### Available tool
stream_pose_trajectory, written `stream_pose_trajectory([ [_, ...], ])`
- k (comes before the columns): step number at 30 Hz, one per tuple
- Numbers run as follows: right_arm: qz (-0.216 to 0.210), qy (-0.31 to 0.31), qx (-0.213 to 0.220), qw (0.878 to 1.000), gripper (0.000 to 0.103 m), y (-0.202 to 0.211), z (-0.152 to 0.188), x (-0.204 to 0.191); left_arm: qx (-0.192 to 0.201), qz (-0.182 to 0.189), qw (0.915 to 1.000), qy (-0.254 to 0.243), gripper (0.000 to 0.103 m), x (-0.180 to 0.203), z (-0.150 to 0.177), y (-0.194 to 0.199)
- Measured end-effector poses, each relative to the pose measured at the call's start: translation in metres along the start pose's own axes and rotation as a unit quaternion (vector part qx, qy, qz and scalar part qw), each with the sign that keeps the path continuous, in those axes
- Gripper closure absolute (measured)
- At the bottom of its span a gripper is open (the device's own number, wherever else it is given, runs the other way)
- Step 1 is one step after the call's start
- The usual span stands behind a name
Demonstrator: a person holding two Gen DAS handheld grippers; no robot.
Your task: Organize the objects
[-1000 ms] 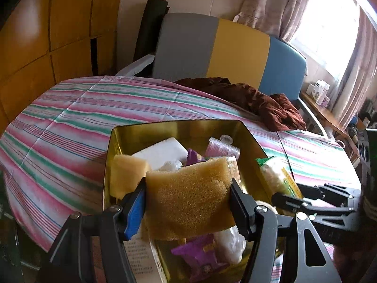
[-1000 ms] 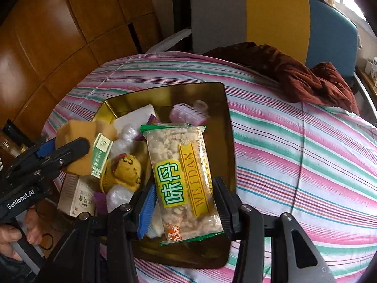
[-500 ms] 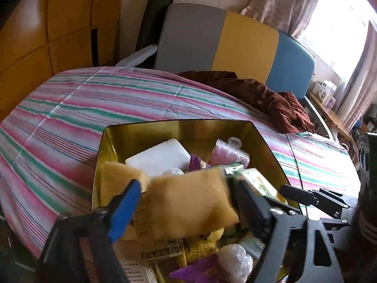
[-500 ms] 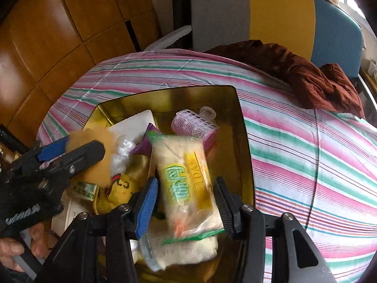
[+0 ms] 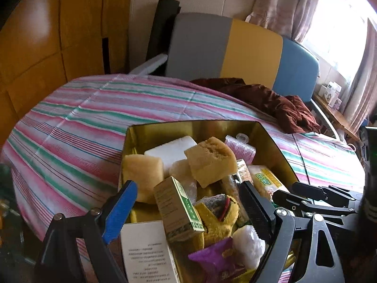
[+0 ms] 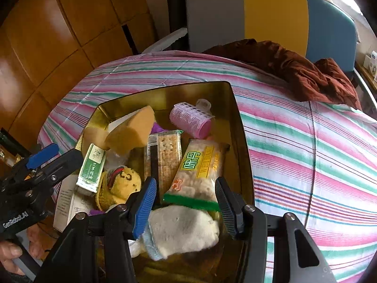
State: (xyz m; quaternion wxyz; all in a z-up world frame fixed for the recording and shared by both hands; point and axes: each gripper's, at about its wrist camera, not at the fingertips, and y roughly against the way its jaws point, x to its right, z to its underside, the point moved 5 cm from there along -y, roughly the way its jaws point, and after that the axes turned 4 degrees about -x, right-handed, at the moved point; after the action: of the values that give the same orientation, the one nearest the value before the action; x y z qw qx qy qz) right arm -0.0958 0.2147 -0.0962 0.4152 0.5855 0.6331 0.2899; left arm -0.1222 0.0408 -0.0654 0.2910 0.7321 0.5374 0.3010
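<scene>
My left tool [image 5: 188, 202] has just opened its jaws wide and grips nothing; the tan sponge [image 5: 211, 161] lies free on the pile inside the gold tin [image 6: 238, 127], which sits on the striped table [image 6: 306, 146]. My right tool [image 6: 186, 200] stands part open over the tin, its pads clear of the snack packet [image 6: 200, 169] between them.

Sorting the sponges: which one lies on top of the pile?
The darker tan sponge, tilted atop the other items; the paler sponge sits lower at the tin's left wall.
</scene>
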Motion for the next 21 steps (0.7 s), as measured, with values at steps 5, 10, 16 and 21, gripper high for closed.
stream_pose_trajectory([
  [5, 0.006, -0.002, 0.014, 1.000, 0.047, 0.012, 0.007, -0.003, 0.020, -0.012, 0.9997, -0.012, 0.012, 0.001, 0.005, 0.020],
  [10, 0.011, -0.004, 0.022, 1.000, 0.042, 0.021, 0.019, -0.007, 0.035, -0.014, 0.9992, -0.010, 0.005, 0.001, 0.008, 0.038],
  [16, 0.025, -0.004, 0.035, 0.999, 0.038, 0.035, 0.036, -0.010, 0.035, -0.015, 0.9992, -0.010, 0.001, 0.005, 0.018, 0.047],
  [21, 0.043, -0.005, 0.043, 0.998, 0.036, 0.045, 0.053, -0.009, 0.032, -0.017, 0.9993, -0.012, 0.000, 0.008, 0.027, 0.052],
])
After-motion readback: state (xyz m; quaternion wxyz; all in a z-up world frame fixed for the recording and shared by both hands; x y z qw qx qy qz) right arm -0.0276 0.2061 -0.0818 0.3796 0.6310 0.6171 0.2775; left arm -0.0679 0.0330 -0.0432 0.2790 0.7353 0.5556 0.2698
